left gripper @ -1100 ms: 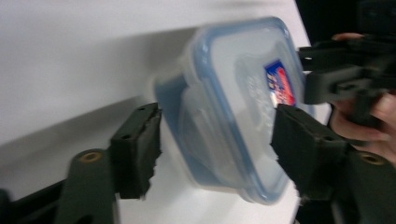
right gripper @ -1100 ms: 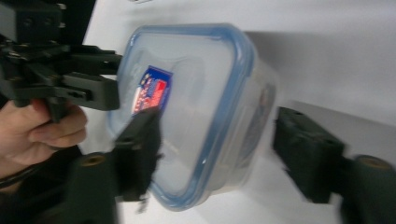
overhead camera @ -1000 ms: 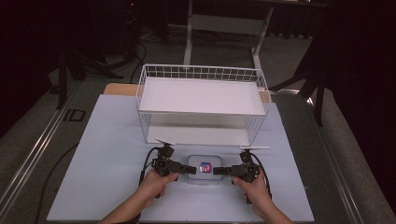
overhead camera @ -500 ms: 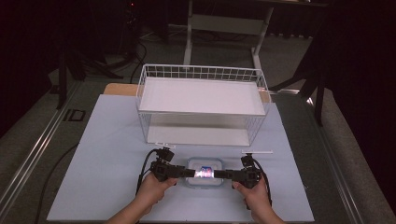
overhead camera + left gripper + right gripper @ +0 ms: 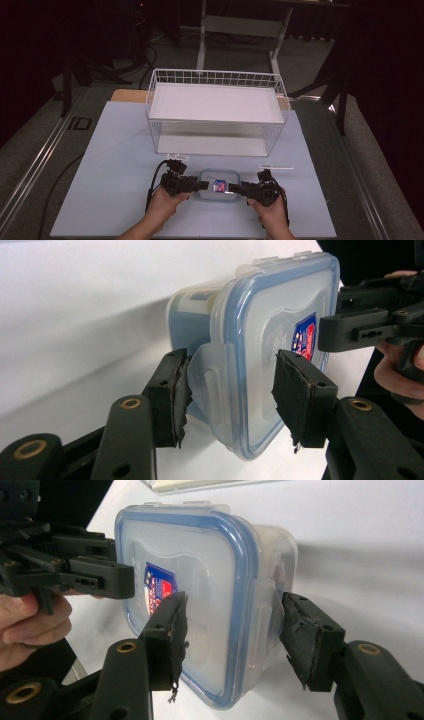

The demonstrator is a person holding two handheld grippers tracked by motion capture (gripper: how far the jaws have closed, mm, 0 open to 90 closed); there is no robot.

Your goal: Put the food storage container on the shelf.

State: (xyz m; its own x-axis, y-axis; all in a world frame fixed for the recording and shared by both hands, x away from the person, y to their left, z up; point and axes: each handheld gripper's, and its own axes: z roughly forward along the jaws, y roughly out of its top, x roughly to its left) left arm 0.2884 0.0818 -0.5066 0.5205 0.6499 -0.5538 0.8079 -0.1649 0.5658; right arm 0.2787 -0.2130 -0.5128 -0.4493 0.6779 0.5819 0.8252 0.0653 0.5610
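The left tongs (image 5: pixel 200 184) and the right tongs (image 5: pixel 235 188) point at each other along the near edge of the counter (image 5: pixel 115 150), and the container (image 5: pixel 218 186) sits between their tips, so each pair meets one short end of it. Its long axis runs left to right, in line with both tongs; neither hand is nearer than the other.

In the left gripper view the left tongs (image 5: pixel 230 390) stand part open, straddling the side latch (image 5: pixel 210 385): one pad (image 5: pixel 176 395) lies against the latch flap, the other (image 5: pixel 295 395) sits over the blue-rimmed lid (image 5: pixel 270 330), though whether it presses is hard to say. In the right gripper view the right tongs (image 5: pixel 235 640) are likewise part open across the opposite end, one pad (image 5: pixel 172 630) on the lid face beside the sticker (image 5: pixel 157 592), the other (image 5: pixel 305 640) just off the tub wall.

Beyond the container, well apart toward the far side, stands the white wire basket (image 5: pixel 217 80) with its two shelves.
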